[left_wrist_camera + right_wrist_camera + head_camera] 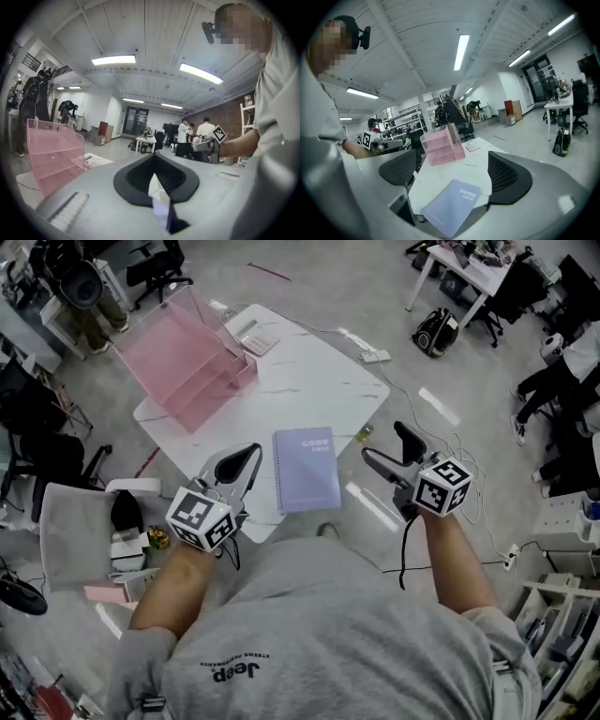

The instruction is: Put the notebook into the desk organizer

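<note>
The lilac spiral notebook (307,469) lies flat at the near edge of the white table (309,381). A pink see-through desk organizer (183,362) stands at the table's far left corner. My left gripper (251,452) is just left of the notebook, shut with nothing in it. The right gripper (384,443) hovers off the table's right edge, open and apart from the notebook. Between the open jaws in the right gripper view I see the notebook (450,206) below and the organizer (442,146) behind. The left gripper view shows shut pads (154,176) and the organizer (51,154) at left.
A small white keypad (256,338) lies on the table beside the organizer. On the floor are a power strip (375,356), a dark backpack (433,331) and a cable at right. A grey chair with clutter (75,531) stands left. People stand at far desks (187,136).
</note>
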Motion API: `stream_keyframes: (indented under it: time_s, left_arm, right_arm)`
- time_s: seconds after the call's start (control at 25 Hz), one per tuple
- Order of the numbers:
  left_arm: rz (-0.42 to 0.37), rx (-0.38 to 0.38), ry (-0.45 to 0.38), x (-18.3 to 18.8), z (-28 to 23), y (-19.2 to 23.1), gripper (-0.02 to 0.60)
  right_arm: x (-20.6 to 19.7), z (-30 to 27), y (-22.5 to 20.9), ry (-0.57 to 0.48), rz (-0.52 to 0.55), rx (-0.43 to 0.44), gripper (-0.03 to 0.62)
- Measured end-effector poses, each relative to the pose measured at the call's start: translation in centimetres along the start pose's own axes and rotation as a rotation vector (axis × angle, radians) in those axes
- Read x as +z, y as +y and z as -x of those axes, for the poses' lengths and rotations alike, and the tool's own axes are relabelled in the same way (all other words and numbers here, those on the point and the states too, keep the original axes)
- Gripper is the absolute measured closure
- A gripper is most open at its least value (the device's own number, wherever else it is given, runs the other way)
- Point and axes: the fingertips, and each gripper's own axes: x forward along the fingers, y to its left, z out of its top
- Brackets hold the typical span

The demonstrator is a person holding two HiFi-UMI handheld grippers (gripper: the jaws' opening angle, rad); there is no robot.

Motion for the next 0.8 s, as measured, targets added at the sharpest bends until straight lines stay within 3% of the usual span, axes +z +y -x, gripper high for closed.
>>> stream_keyframes:
  time_s: [0.32,0.56,0.8]
  left_arm:
    - [0.019,0.134,0.060,-1.6,-3.4,-1.8,0.523]
    - [0.042,0.126,0.085,-4.0,-4.8,-0.7,0.523]
    - [0.061,0.059,0.137,-7.9,-5.3,0.6,0.523]
  right_arm:
    - [-8.2,-2.8,-6.0,0.217,-0.170,0.159,0.138]
    - [-15.6,-5.0,-7.7,0.380,-0.330,0.171,0.138]
    - [-22.5,-7.6,-6.8,0.496,-0.449,0.168,0.138]
